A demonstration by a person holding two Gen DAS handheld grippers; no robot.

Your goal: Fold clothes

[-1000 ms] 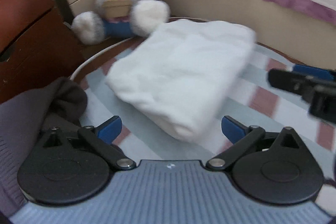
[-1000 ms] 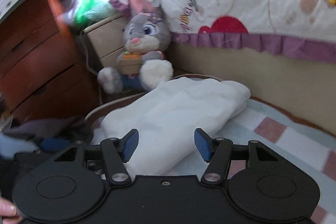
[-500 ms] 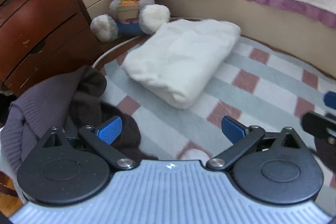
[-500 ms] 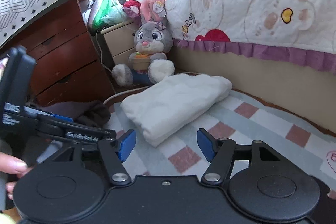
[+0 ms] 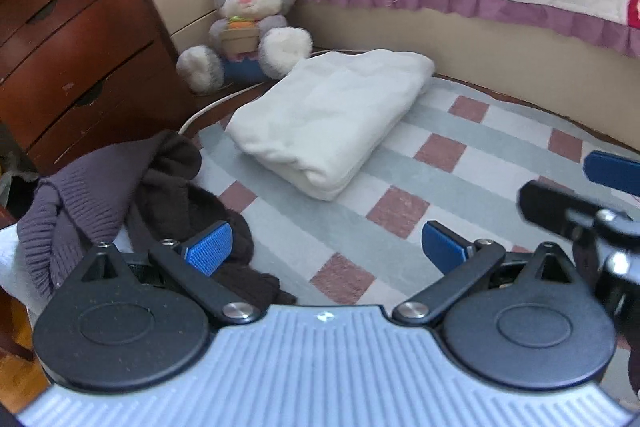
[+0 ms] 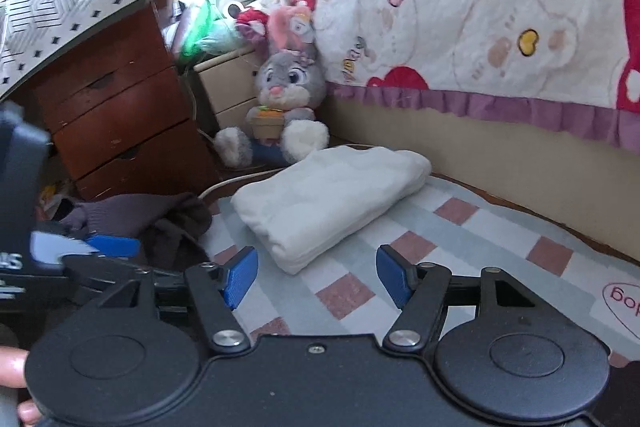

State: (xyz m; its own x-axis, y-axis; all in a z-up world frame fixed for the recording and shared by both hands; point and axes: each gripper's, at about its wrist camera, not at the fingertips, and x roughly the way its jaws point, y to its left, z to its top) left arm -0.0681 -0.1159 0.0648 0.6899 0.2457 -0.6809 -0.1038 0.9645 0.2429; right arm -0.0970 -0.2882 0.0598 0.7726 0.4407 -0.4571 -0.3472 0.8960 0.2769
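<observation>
Left wrist view: left gripper [image 5: 324, 247] fingers wide, empty; folded white garment [image 5: 332, 115] at 12 o'clock, purple sweater [image 5: 84, 195] at 9. Right gripper [image 6: 314, 277] fingers wide, just opened further, empty.

Left gripper [image 5: 326, 243] hovering with jaws apart above the checked mat [image 5: 404, 187]; folded white garment [image 5: 332, 115] lying ahead, dark knitwear [image 5: 120, 187] heaped at left, plush rabbit [image 5: 248, 19] sitting behind.
</observation>
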